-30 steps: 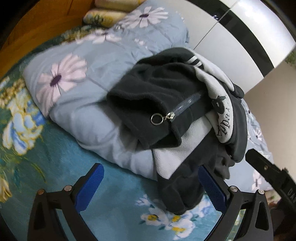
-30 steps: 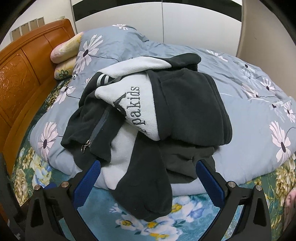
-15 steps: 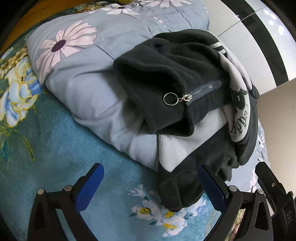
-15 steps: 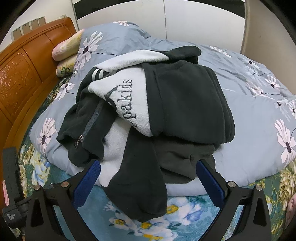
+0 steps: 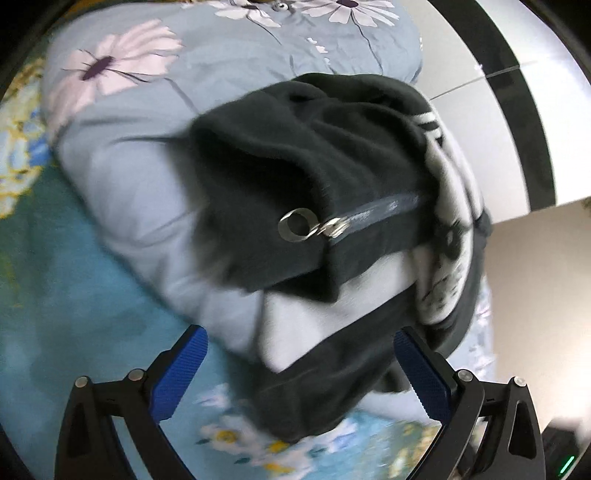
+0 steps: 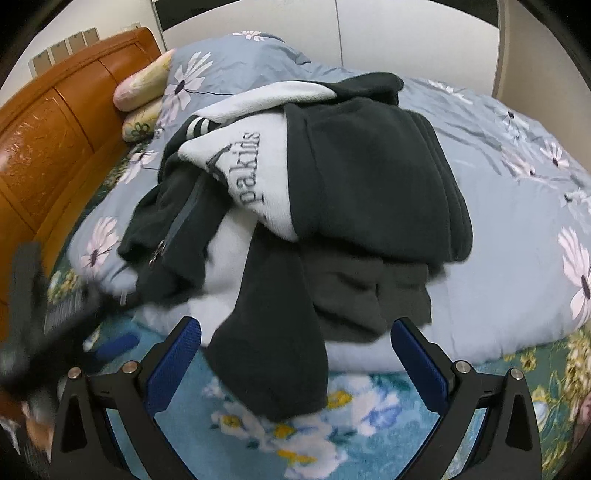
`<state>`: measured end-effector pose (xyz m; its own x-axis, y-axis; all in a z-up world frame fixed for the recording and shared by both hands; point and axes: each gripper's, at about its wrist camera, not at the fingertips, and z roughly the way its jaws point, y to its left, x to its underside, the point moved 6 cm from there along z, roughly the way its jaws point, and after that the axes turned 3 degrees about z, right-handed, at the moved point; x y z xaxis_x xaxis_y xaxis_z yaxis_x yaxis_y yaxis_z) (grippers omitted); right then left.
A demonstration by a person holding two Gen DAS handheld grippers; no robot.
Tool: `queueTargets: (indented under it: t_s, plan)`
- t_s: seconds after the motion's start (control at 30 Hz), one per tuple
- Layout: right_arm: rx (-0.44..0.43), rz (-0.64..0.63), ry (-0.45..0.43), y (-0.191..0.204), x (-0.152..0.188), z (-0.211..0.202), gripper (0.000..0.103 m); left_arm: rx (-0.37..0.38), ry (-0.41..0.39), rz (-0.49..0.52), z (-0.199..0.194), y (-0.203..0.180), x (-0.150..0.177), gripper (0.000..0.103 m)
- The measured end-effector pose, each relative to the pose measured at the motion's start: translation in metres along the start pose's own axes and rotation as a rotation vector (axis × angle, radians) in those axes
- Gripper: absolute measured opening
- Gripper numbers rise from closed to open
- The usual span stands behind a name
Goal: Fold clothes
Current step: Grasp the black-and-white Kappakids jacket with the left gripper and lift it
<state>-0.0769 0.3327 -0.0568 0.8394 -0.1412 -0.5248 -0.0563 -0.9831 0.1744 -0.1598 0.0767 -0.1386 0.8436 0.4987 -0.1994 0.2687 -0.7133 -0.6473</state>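
Note:
A dark grey and white fleece jacket (image 6: 369, 184) lies crumpled on a folded blue floral quilt (image 6: 517, 221). It shows "pakids" lettering and a zipper with a ring pull (image 5: 295, 229). A dark sleeve (image 6: 273, 350) hangs down over the quilt's edge onto the bed sheet. My left gripper (image 5: 301, 373) is open, close in front of the jacket's (image 5: 314, 166) lower left edge, touching nothing. My right gripper (image 6: 295, 362) is open, just in front of the hanging sleeve. The left gripper also shows blurred in the right wrist view (image 6: 44, 332).
The bed has a teal floral sheet (image 6: 369, 424). An orange wooden headboard (image 6: 48, 140) stands at the left with pillows (image 6: 144, 85) against it. White wardrobe doors (image 6: 406, 29) stand behind the bed.
My left gripper has moved closer to the jacket, toward the zipper side. My right gripper has edged nearer the hanging sleeve. The jacket has not moved.

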Motion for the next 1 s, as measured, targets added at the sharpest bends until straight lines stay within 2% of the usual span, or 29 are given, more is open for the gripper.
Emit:
queueTargets:
  t_s: [0.1,0.13,0.2,0.23,0.27,0.33,0.4,0.47,0.57,0.73,0.8,0.83,0.87,0.93,1.0]
  plan:
    - [0.011,-0.019,0.006,-0.010,0.018,-0.011,0.103,0.012,-0.005,-0.029,0.018,-0.006,-0.019,0.100]
    - [0.023,-0.031,0.009,-0.014,0.025,-0.015,0.103,0.025,0.000,-0.075,0.024,-0.004,-0.025,0.098]
    - [0.049,-0.046,0.016,-0.023,0.036,-0.021,0.103,0.048,0.005,-0.160,0.032,-0.001,-0.035,0.089]
    - [0.062,-0.049,0.021,-0.028,0.042,-0.024,0.103,0.047,0.002,-0.198,0.034,0.002,-0.039,0.080]
    - [0.074,-0.045,0.025,-0.034,0.046,-0.027,0.103,0.038,-0.006,-0.229,0.034,0.004,-0.043,0.075]
    - [0.095,-0.031,0.035,-0.046,0.054,-0.033,0.103,0.038,-0.010,-0.233,0.033,0.002,-0.048,0.068]
    - [0.110,-0.011,0.039,-0.055,0.060,-0.039,0.103,0.028,-0.005,-0.182,0.030,-0.006,-0.052,0.057]
    - [0.117,0.002,0.034,-0.061,0.064,-0.045,0.103,0.066,-0.014,-0.114,0.021,-0.015,-0.054,0.050]
    - [0.115,0.002,0.030,-0.062,0.070,-0.051,0.103,0.100,-0.034,-0.058,0.012,-0.017,-0.059,0.050]
    - [0.114,-0.031,0.056,-0.055,0.079,-0.048,0.103,0.219,-0.028,-0.228,0.028,0.003,-0.081,0.050]
    - [0.109,-0.032,0.062,-0.052,0.081,-0.047,0.103,0.208,0.000,-0.204,0.037,-0.005,-0.086,0.050]
    - [0.107,-0.028,0.063,-0.051,0.081,-0.047,0.103,0.167,-0.004,-0.180,0.038,-0.009,-0.087,0.044]
    - [0.105,-0.021,0.062,-0.050,0.081,-0.046,0.103,0.127,-0.008,-0.156,0.040,-0.013,-0.088,0.029]
    - [0.098,0.000,0.064,-0.048,0.081,-0.046,0.103,0.077,-0.049,-0.095,0.031,-0.027,-0.089,0.021]
    - [0.091,0.005,0.066,-0.044,0.082,-0.047,0.103,0.050,-0.112,0.011,0.012,-0.047,-0.089,0.018]
